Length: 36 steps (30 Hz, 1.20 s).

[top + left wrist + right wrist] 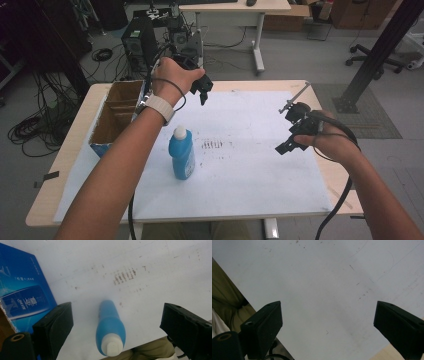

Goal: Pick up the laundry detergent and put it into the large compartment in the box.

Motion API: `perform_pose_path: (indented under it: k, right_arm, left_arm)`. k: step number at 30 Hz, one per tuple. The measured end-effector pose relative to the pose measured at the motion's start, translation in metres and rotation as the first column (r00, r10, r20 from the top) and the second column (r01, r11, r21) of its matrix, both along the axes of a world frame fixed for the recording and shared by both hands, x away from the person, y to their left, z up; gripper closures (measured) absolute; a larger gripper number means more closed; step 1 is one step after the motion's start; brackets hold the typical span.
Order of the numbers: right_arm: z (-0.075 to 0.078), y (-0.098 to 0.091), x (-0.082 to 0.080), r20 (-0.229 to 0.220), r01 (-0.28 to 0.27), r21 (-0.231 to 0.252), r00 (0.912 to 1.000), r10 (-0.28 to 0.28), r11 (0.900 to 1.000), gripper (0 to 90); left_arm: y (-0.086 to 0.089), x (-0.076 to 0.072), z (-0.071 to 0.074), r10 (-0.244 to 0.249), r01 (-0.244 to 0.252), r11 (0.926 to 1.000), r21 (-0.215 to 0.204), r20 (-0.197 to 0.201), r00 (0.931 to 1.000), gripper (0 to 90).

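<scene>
The blue bottle stands upright on the white mat, just beside the cardboard box, untouched. My left gripper hovers above it, jaws wide and empty; the right gripper waits well apart, also spread, so I'd say grasping and moving remain.

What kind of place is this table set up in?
Probably a lab or workshop: a computer tower and loose cables sit on the floor, with an office chair and another desk behind.
</scene>
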State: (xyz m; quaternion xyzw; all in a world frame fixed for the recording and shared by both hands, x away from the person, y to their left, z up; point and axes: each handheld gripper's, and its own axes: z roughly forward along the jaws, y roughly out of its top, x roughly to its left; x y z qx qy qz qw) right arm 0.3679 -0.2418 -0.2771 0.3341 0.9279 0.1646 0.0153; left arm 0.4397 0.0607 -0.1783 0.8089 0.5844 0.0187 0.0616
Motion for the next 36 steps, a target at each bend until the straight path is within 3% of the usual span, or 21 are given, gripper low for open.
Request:
perform_pose_path:
  k: [12, 36]
  right_arm:
    - [-0.002, 0.001, 0.002, -0.005, -0.004, -0.003, 1.0, 0.004, 1.0, 8.5]
    - [-0.003, 0.007, 0.0, 0.002, -0.022, 0.0, 0.9998, 0.022, 0.9998, 8.5]
  left_arm:
    - [0.0, 0.001, -0.003, 0.004, -0.004, 1.0, -0.002, -0.003, 1.0, 11.1]
    - [0.003, -0.016, -0.004, 0.018, -0.018, 0.9998, 0.011, -0.004, 0.9998, 8.9]
